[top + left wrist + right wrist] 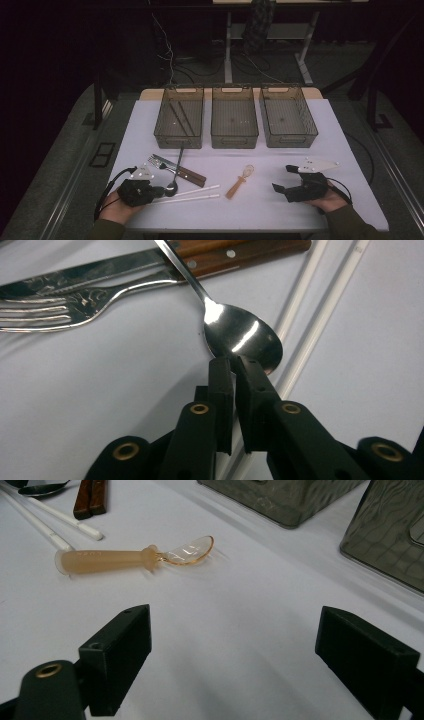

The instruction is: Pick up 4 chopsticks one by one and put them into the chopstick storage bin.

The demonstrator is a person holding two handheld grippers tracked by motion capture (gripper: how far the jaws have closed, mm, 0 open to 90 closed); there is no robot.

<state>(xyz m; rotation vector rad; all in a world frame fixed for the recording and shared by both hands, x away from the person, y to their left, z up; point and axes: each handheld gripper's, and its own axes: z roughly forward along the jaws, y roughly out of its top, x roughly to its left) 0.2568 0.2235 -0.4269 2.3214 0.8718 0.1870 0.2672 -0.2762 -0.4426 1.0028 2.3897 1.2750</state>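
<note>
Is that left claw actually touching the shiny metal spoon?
Touching. The left gripper view shows the left claw nearly shut, its tips pinching the rim of the metal spoon bowl.

An overhead camera looks forward and down over the white table (300,150); two low, close gripper cameras share its cutlery-strewn near half.

The spoon (243,335) is polished metal with a mirror gloss, and so are the fork (65,305) and the knife blade; the knife's handle (235,252) is brown wood with metal rivets. The two chopsticks (320,315) look like smooth white plastic. The small spoon (135,557) is translucent amber plastic. The tabletop (240,630) is matt white.
</note>
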